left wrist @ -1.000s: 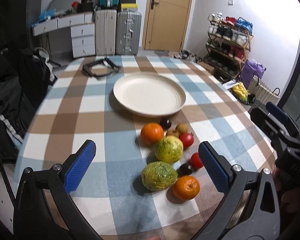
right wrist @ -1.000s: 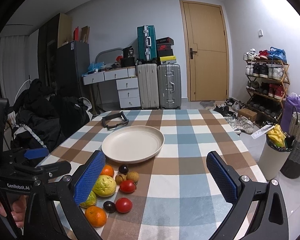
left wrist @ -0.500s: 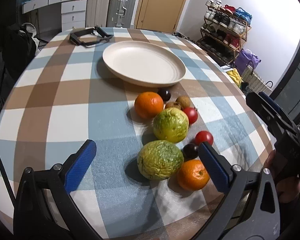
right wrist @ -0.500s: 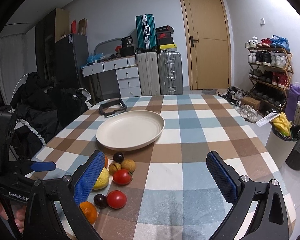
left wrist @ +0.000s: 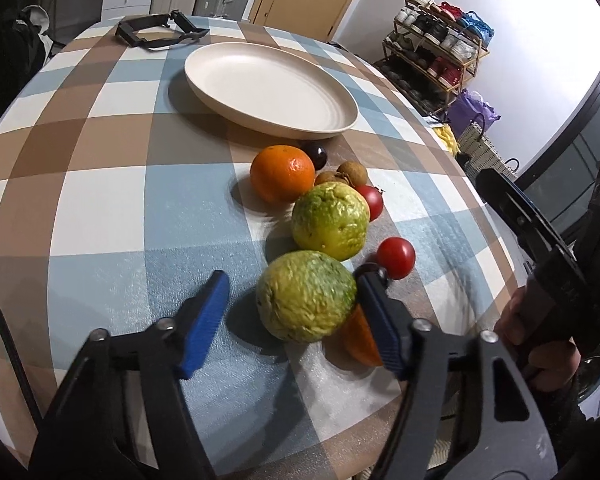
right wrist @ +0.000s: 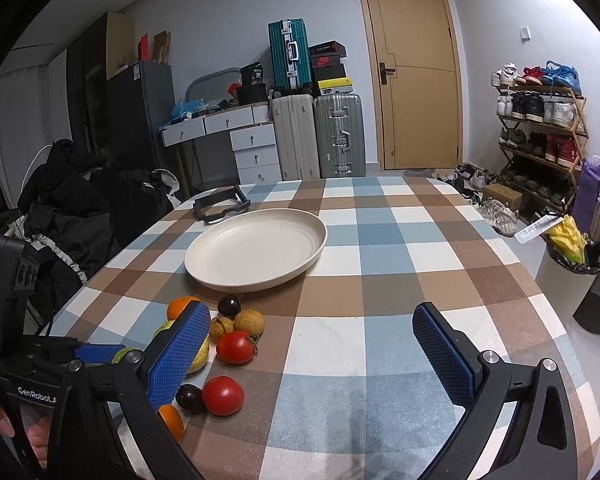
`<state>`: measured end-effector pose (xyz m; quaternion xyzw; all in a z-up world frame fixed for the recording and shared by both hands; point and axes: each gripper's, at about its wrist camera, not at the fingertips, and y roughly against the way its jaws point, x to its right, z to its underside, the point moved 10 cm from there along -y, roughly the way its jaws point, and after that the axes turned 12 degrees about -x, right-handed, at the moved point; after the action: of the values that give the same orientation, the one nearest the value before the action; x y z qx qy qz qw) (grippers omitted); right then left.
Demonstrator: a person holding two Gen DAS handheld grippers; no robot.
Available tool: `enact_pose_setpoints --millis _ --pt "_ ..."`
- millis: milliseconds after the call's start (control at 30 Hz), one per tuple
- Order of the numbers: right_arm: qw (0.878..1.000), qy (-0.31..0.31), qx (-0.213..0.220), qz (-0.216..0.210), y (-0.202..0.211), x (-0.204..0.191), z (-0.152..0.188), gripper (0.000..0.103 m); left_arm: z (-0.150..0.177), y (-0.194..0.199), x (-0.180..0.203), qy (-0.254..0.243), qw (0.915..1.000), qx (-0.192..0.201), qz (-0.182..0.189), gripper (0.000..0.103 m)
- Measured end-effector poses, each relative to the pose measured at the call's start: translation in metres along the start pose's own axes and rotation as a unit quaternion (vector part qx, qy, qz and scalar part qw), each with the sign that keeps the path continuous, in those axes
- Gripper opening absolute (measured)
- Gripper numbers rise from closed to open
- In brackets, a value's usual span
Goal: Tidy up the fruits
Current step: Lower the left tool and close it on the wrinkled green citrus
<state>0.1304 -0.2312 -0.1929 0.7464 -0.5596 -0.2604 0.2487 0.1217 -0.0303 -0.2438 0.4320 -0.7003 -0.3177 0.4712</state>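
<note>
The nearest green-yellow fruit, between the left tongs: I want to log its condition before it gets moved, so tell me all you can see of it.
The nearest green-yellow fruit is round, with bumpy, wrinkled skin, mottled yellow and green. It sits on the checked tablecloth, closest of the pile. The left tongs have just been closing around it: the right pad looks to be at its side, the left pad stands clear. An orange lies right behind it, contact unclear.

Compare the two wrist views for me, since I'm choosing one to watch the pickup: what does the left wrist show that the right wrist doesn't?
Only the left wrist view shows the near green-yellow fruit whole, between the left gripper's pads, which have just been closing; one pad touches it, the other stands clear.

Only the right wrist view shows the right gripper open over bare tablecloth.

Both show the empty plate and two tomatoes.
</note>
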Motion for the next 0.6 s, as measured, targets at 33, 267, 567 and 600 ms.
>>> enact_pose_setpoints --millis 33,267,567,600 --pt "1.0 0.001 0.0 0.0 0.0 -0.001 0.0 0.103 0.0 0.0 0.001 -0.003 1.0 -0.001 0.001 0.054" --pt "1.0 0.001 -0.013 -0.023 -0.005 -0.007 0.002 0.103 0.003 0.001 0.005 -0.018 0.9998 -0.001 -0.003 0.047" --pt "0.999 0.009 -0.023 -0.036 -0.004 -0.014 0.006 0.103 0.002 0.009 -0.001 -0.026 0.9991 0.018 -0.027 0.047" --pt "0.999 0.01 -0.025 -0.037 -0.005 -0.015 0.006 0.103 0.002 0.01 -0.001 -0.028 0.999 0.021 -0.029 0.047"
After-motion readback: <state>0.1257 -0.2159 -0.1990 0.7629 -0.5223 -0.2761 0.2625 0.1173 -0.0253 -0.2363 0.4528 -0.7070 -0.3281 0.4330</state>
